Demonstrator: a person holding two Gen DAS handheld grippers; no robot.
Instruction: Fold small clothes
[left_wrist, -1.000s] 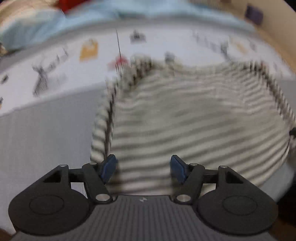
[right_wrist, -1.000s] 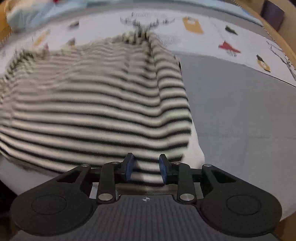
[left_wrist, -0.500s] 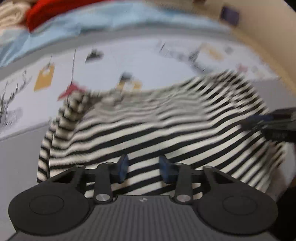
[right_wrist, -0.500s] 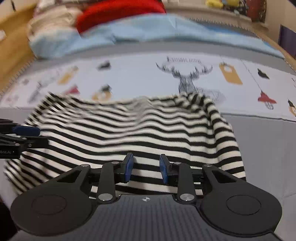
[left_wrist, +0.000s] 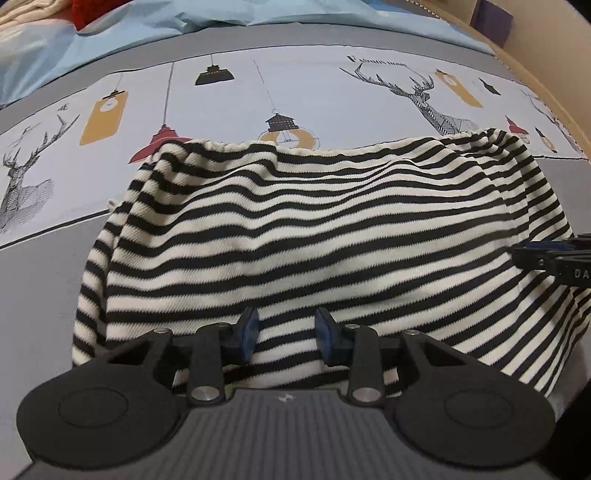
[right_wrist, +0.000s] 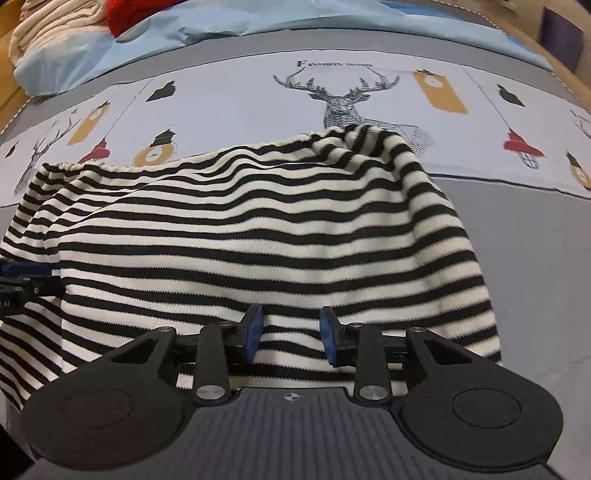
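A black-and-cream striped garment (left_wrist: 314, 229) lies spread across the bed, its far edge bunched and wavy. In the left wrist view my left gripper (left_wrist: 286, 339) sits at the garment's near hem, its blue pads closed in on a fold of the striped cloth. My right gripper (right_wrist: 291, 338) grips the same near hem further right on the garment (right_wrist: 258, 236). Each gripper also shows in the other's view: the right gripper (left_wrist: 554, 258) at the cloth's right side, the left gripper (right_wrist: 22, 280) at its left side. The hem under both grippers is hidden.
The bed sheet (left_wrist: 295, 92) is pale with deer and lamp prints, with grey bands before and behind it. A light blue blanket (left_wrist: 184, 22), a red cloth (right_wrist: 129, 14) and a cream pile (right_wrist: 48, 29) lie at the far end. A wooden frame (left_wrist: 535, 74) runs along the right.
The left gripper's jaws narrowed from wide apart onto the cloth. Both grippers moved across the bed with the garment, which now lies spread wider and flatter below the printed band.
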